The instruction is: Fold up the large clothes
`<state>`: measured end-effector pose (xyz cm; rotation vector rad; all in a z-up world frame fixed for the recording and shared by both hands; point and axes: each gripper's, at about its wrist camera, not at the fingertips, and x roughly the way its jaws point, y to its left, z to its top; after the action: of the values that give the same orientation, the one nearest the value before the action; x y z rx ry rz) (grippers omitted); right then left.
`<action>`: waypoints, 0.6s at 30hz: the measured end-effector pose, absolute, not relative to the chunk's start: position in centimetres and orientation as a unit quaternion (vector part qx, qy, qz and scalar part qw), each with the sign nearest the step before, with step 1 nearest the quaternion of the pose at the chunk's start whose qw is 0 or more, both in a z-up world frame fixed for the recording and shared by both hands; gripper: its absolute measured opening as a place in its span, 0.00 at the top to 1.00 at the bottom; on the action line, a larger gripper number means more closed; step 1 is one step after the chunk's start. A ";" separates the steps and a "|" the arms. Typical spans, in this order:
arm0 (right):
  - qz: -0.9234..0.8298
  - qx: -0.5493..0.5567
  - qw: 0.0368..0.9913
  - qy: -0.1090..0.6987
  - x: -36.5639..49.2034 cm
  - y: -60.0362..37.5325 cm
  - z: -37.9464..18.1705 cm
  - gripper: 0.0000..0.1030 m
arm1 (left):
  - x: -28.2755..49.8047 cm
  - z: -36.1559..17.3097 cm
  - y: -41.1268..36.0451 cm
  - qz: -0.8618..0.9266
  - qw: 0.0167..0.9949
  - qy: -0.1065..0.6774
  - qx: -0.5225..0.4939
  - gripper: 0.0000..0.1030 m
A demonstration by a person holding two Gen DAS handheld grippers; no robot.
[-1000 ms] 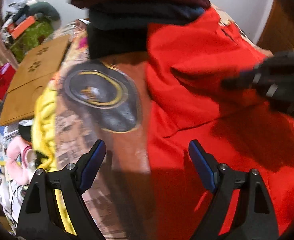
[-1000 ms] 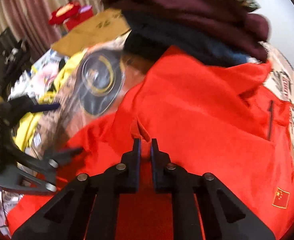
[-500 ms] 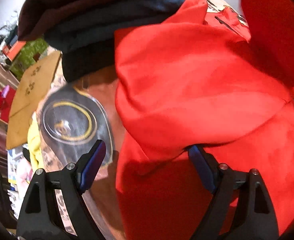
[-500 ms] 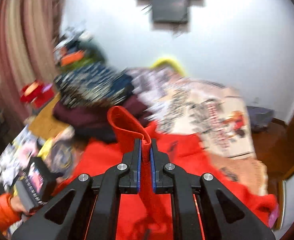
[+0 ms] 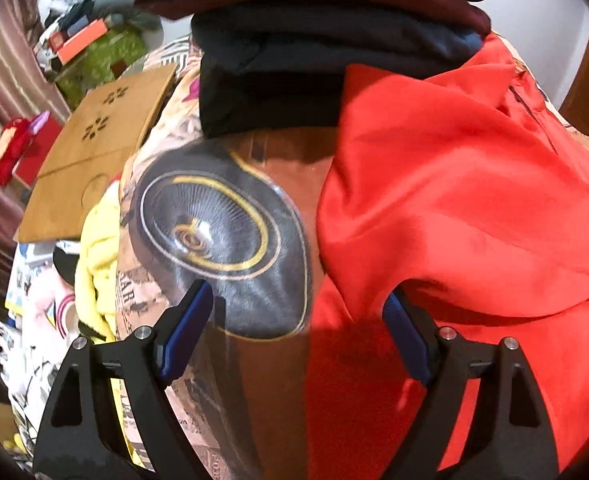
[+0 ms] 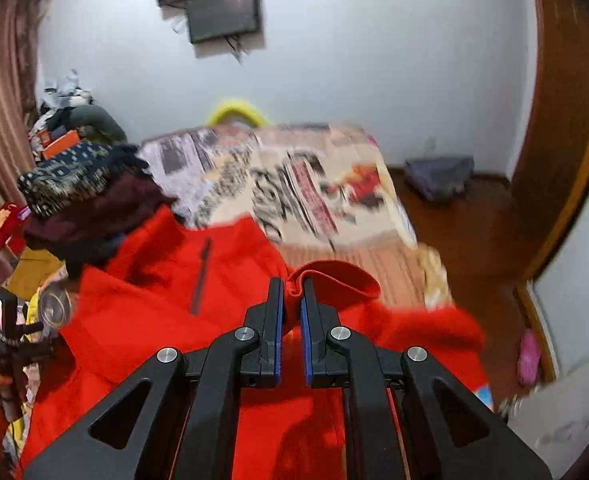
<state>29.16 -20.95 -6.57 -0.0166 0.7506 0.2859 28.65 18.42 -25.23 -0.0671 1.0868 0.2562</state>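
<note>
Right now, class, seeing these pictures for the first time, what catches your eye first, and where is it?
The bright red garment fills the right half of the left wrist view, spread over the printed bedcover. The right tool is shut on a red cuff, lifted above the bed. The folded dark pile sits behind the garment.

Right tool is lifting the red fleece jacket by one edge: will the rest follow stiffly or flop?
Probably flop: the red fleece jacket bends in a soft loop above the right tool, which is shut on its ribbed edge. Its body sags in loose folds on the printed bedspread, so it likely drapes and drags. The matte fabric looks unlikely to slip.
</note>
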 end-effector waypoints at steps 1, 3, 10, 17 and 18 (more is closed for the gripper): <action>0.136 0.002 0.916 0.377 29.0 -21.7 -7.4 0.94 | 28.5 -25.3 18.6 0.120 0.847 0.517 -0.036 0.18; 0.130 0.017 0.910 0.394 28.6 -23.0 -8.8 0.94 | 28.5 -25.6 18.8 0.117 0.843 0.523 -0.045 0.18; 0.102 0.040 0.890 0.443 27.2 -26.2 -12.5 0.93 | 27.6 -26.0 18.3 0.112 0.836 0.535 -0.041 0.18; 0.108 0.034 0.878 0.466 25.8 -27.2 -13.4 0.92 | 26.0 -23.7 16.5 0.089 0.849 0.520 -0.036 0.18; 0.109 0.036 0.877 0.467 25.7 -27.3 -13.4 0.91 | 25.8 -23.0 16.2 0.085 0.852 0.515 -0.036 0.18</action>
<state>25.71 -27.28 -13.44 0.0743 0.9754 0.2279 25.82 16.18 -23.04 -0.0764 1.0833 0.1785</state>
